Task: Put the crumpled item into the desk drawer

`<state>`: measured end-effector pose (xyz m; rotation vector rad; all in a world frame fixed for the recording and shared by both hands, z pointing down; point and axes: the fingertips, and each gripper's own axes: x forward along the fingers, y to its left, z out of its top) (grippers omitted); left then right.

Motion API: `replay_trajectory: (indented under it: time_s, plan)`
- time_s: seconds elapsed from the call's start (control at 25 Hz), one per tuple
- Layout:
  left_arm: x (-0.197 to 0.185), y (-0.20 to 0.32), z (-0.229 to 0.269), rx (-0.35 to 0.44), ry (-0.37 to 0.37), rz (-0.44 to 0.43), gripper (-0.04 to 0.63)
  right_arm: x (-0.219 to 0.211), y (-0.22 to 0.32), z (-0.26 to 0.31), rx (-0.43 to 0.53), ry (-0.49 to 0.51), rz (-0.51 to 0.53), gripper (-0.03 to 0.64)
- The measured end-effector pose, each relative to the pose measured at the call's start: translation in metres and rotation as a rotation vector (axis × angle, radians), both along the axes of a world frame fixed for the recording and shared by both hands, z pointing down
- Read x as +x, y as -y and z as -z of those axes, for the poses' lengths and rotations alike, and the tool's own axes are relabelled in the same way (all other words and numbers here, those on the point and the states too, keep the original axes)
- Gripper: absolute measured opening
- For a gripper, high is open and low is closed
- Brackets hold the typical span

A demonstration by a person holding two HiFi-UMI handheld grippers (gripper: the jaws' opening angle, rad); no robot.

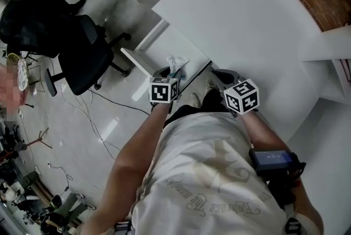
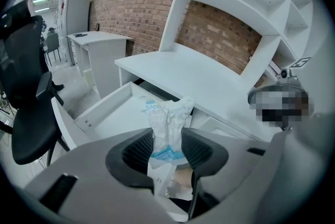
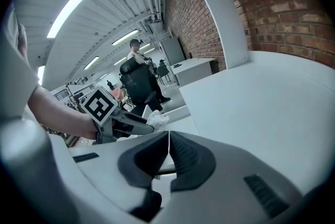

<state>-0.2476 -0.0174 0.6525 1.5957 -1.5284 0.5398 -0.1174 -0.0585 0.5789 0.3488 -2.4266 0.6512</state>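
the left tongs are clamped at a middling gap on the wrapper, a crumpled white packet with blue print, pinched near its lower part between the two ribbed pads. the wrapper's long axis runs forward out of the tongs, along the jaws, and its free upper end stands out past the tips. directly ahead of and below that free end lies the drawer, pulled open from under the worktop; in the left gripper view the wrapper's tip overlaps the drawer's inner floor, so it appears to hang above the opening, not touching it. the part of the drawer on show holds nothing, though its rear is hidden under the worktop edge. the right tongs are closed pad to pad with nothing between them, held beside the left ones near the front edge of the worktop and taking no part in the grip. in the head view the left tongs sit closer to the drawer than the right tongs, with the wrapper showing just beyond their tips. judgement: the item is carried and lined up over the drawer; what remains is a short lowering and release by the left hand. risk: a light, springy wrapper may cling to a pad on opening.
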Motion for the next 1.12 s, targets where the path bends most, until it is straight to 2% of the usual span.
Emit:
replay_trajectory:
  time_s: [0.32,0.56,0.72,1.0,1.12]
  plan:
    - [0.004,0.020,-0.025,-0.047,-0.059,0.094,0.183,-0.010,0.020,-0.008,-0.019,-0.002,0.061,0.023]
    - [0.009,0.025,-0.043,-0.102,-0.068,0.171,0.183,-0.009,0.025,-0.003,-0.046,-0.010,0.106,0.023]
    - [0.000,0.030,-0.050,-0.104,-0.079,0.225,0.183,-0.020,0.029,-0.009,-0.061,-0.011,0.141,0.023]
    - [-0.008,0.033,-0.073,-0.116,-0.144,0.344,0.183,-0.035,0.030,-0.008,-0.076,0.003,0.188,0.023]
    - [-0.023,0.035,-0.088,-0.130,-0.148,0.388,0.183,-0.046,0.033,-0.012,-0.088,0.006,0.210,0.023]
